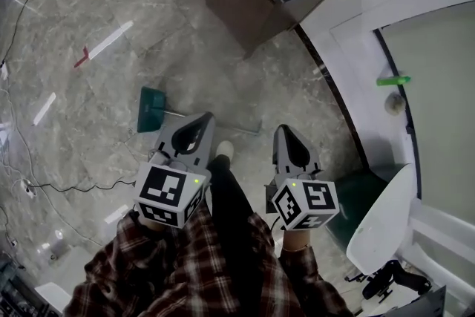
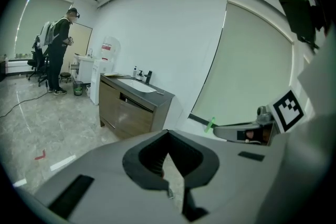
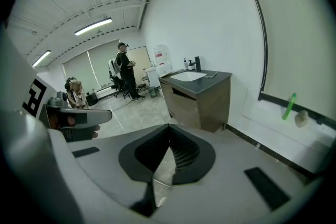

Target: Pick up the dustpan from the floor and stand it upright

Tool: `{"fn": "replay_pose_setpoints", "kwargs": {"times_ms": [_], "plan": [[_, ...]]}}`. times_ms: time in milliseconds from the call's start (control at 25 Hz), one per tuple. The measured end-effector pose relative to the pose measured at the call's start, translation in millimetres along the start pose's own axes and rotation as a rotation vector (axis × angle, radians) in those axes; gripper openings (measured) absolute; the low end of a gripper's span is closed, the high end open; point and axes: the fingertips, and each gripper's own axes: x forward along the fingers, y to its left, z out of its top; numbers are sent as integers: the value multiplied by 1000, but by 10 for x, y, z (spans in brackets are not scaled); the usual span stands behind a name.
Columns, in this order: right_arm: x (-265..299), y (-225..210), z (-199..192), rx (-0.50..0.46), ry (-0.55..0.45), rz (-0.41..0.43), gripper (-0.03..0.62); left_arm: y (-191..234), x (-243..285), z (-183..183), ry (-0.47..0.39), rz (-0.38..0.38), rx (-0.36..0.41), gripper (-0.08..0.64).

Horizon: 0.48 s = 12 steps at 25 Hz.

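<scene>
Your left gripper (image 1: 202,122) and right gripper (image 1: 286,134), jaws pressed together and empty, hover; the dustpan (image 1: 152,108) at eleven o'clock lies unlifted.

No readable text (nor numbers)

office — sink cabinet (image 2: 134,105), swivel chairs (image 2: 37,59)
</scene>
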Motion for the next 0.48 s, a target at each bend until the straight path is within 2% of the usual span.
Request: {"fn": "replay_pose_setpoints", "kwargs": {"times_ms": [160, 320, 480], "plan": [[78, -339, -196, 80, 30, -22, 11, -98, 304, -203, 50, -13, 3, 2], [195, -621, -424, 136, 61, -41, 20, -127, 530, -437, 100, -15, -27, 0], [254, -840, -623, 170, 91, -45, 127, -191, 672, -596, 132, -20, -29, 0]]}}
